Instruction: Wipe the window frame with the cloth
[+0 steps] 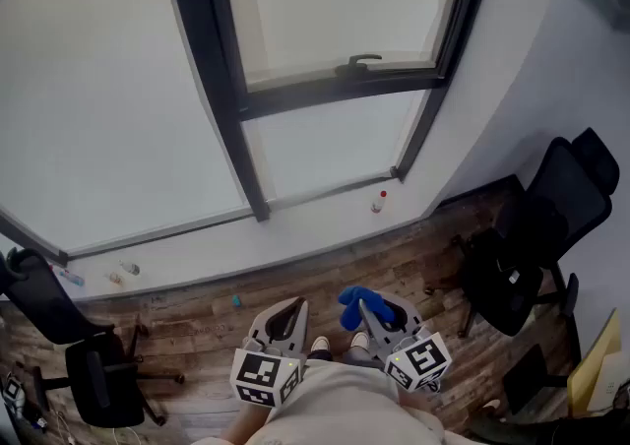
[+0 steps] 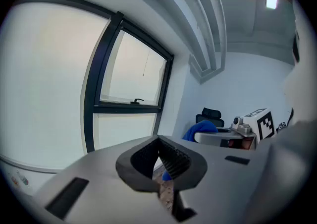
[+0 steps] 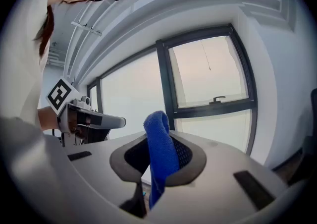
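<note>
Overhead, the left claw (image 1: 294, 306) and right claw (image 1: 365, 309) hang low over the wooden floor (image 1: 197, 327), well apart from the dark window frame (image 1: 211, 69). The left gripper view shows that claw closed and empty, seemingly spare. The right gripper view shows its claw pinching the blue cloth (image 3: 160, 147), fold upward, probably ready for wiping.

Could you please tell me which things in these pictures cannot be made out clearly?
Head view: the small items on the sill are too tiny to identify, and so is the bottle label.
Head view: the window frame top is cut off by the picture edge.
Right gripper view: the cloth lower end hides behind the right gripper body.
</note>
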`<state>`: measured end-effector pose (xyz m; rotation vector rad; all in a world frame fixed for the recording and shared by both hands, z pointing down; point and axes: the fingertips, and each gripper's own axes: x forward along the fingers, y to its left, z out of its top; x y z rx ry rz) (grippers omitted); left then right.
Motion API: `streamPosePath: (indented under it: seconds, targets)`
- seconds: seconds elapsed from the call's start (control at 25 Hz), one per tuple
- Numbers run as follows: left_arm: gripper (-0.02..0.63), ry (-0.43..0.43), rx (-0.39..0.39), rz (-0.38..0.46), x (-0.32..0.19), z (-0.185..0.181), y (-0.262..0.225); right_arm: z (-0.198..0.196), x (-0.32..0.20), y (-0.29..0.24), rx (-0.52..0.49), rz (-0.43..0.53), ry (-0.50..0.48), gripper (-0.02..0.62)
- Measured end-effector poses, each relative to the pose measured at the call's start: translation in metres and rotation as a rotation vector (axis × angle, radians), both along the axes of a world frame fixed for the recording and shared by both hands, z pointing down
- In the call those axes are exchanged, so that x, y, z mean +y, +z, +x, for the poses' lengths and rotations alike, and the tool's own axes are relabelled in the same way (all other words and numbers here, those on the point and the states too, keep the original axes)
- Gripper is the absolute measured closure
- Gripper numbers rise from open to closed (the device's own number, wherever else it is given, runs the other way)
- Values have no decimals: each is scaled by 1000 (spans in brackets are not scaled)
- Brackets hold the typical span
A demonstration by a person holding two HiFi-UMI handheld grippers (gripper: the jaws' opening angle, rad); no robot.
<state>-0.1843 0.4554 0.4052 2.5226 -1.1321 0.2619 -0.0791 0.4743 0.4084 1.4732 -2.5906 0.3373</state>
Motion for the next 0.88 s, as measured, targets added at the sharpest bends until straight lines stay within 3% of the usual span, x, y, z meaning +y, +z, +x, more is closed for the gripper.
streamPosePath:
  seconds: [0.48,0.88]
  targets:
    - [601,49,14,-12,-6,19,2,16,-2,4,2,-12,41,545]
    - [601,40,18,-30,-20,10,9,10,-12,4,-30,-18,32,545]
